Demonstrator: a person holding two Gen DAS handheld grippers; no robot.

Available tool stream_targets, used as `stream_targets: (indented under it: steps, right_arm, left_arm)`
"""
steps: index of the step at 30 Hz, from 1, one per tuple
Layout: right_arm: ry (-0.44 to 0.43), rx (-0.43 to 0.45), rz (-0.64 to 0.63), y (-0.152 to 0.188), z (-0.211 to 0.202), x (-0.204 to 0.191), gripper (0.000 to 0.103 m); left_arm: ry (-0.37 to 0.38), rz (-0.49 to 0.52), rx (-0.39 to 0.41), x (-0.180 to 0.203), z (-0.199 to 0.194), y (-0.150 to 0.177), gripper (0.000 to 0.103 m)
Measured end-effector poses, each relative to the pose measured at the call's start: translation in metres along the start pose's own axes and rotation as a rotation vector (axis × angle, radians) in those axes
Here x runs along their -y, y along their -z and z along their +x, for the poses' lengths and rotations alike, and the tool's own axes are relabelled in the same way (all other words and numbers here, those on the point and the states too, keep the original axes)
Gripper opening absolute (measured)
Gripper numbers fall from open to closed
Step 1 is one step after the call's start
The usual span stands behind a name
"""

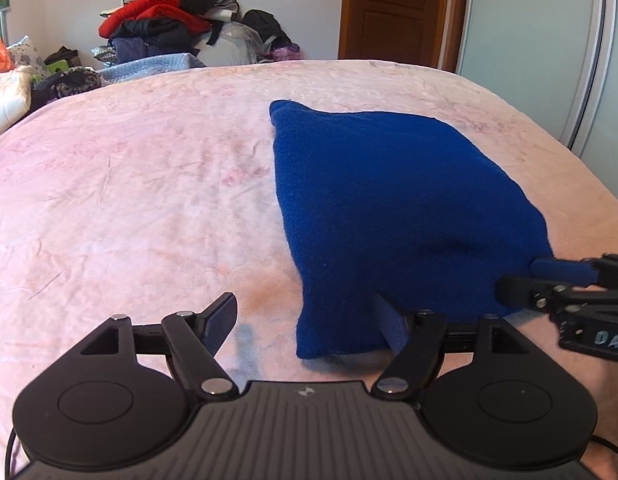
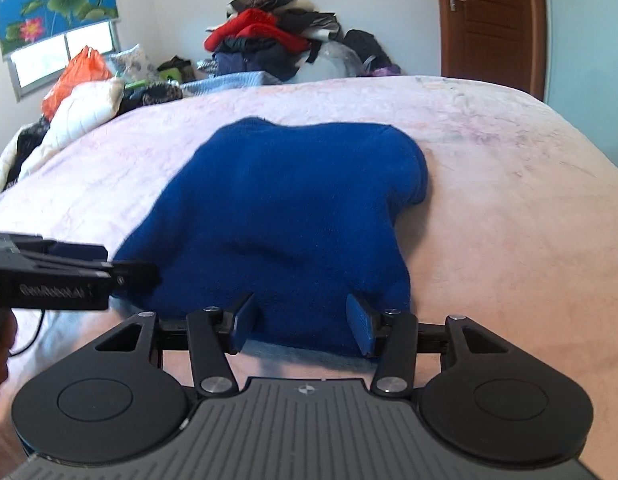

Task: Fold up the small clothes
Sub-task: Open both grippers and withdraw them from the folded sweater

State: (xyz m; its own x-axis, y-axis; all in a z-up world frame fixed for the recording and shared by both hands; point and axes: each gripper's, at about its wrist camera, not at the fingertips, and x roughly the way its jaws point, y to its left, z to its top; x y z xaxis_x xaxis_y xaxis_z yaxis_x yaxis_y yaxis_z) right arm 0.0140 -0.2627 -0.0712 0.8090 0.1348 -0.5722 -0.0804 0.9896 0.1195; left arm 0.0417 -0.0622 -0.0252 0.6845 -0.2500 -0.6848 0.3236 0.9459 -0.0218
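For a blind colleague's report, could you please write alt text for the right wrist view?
A blue knitted garment lies on a pink bed cover, its near edge between the open right tongs. The left tongs reach in from the left side; a clothes pile sits behind.

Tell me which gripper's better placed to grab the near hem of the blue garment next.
Right. The right gripper is open with both fingers straddling the blue garment at its near edge. The left gripper is open too, but only one of its fingers reaches the corner; the other is over bare bedspread.
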Motion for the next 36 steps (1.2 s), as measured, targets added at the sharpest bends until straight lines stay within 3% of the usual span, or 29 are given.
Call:
stream_targets:
  steps: [2,9,19,27,36]
  right_arm:
    - [0.011,0.023,-0.006,0.001,-0.007,-0.005,0.065]
    - [0.021,-0.001,0.029,0.009,-0.014,-0.001,0.071]
    - [0.032,-0.001,0.013,0.009,-0.031,-0.014,0.100]
    - [0.042,-0.028,0.005,0.011,-0.031,-0.022,0.102]
    - [0.035,-0.052,-0.007,0.017,-0.028,-0.024,0.102]
  left_arm:
    - [-0.015,0.000,-0.001,0.003,-0.003,0.001,0.078]
    - [-0.034,0.000,-0.015,0.011,-0.009,0.007,0.079]
    - [-0.068,-0.016,-0.034,0.012,-0.017,0.016,0.081]
    - [-0.127,-0.023,-0.045,0.010,-0.022,0.023,0.081]
    - [-0.131,-0.033,-0.083,0.007,-0.020,0.027,0.081]
